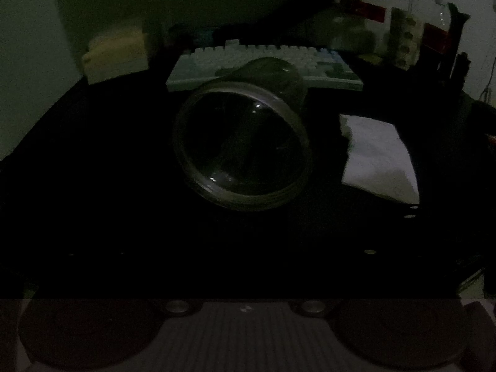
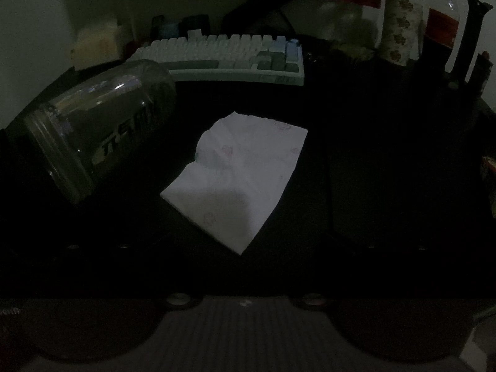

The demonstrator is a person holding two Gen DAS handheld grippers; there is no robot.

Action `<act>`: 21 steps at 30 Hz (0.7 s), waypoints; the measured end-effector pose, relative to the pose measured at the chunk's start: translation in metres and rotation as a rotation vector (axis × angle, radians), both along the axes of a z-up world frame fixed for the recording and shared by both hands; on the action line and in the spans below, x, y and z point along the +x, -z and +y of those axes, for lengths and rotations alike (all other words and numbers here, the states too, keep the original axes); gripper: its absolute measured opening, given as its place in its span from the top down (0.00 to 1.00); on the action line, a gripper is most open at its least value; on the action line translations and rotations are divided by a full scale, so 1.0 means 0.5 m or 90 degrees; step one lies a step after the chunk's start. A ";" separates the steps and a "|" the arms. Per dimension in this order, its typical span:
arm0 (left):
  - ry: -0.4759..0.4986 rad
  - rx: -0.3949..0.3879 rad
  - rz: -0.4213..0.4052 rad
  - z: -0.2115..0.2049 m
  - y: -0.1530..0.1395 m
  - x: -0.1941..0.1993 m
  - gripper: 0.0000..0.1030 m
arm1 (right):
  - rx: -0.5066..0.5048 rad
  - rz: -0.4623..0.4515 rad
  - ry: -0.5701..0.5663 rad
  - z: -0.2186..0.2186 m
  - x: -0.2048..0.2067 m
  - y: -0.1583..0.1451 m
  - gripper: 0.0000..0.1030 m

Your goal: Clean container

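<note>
The counter (image 2: 372,170) in front of you is dark and mostly bare in its near half, so you have open room there. Its far edge is crowded: a pale keyboard (image 2: 223,59) runs across the back, and bottles and jars (image 2: 400,24) stand at the far right.

The container (image 1: 245,142), a clear jar, lies on its side at the middle-left of the counter, its open threaded mouth towards your left gripper and its base close to the keyboard, perhaps touching; I cannot tell. In the right wrist view it shows at the left, mouth tilted low and outward.

Just beside the jar, on its right, lies a white tissue (image 2: 238,179), flat, with one rumpled corner. It sits straight ahead of your right gripper and looks untouched, so the step in hand is likely to fetch it.

Neither pair of jaws can be made out in this darkness, so I cannot tell whether yours are released or clenched.

To do this well, come down on the tissue's rumpled, raised corner, where a fold gives something to pinch. Steady the jar's wall with the left, since a round jar on its side may roll. Work towards yourself, away from the keyboard and the bottles.
</note>
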State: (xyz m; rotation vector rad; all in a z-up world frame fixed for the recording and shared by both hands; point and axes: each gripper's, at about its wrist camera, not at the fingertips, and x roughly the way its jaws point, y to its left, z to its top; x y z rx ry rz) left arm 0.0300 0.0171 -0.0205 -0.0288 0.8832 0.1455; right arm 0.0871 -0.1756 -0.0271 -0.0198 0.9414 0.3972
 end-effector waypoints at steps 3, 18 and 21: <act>-0.003 -0.002 -0.006 -0.008 0.002 -0.004 0.00 | -0.002 -0.003 0.000 0.000 -0.002 0.000 0.00; 0.024 -0.001 -0.010 -0.016 0.001 -0.004 0.00 | 0.002 -0.020 0.001 0.007 -0.010 0.001 0.00; 0.025 -0.004 -0.010 -0.015 0.001 -0.004 0.00 | 0.002 -0.020 0.003 0.007 -0.011 0.002 0.00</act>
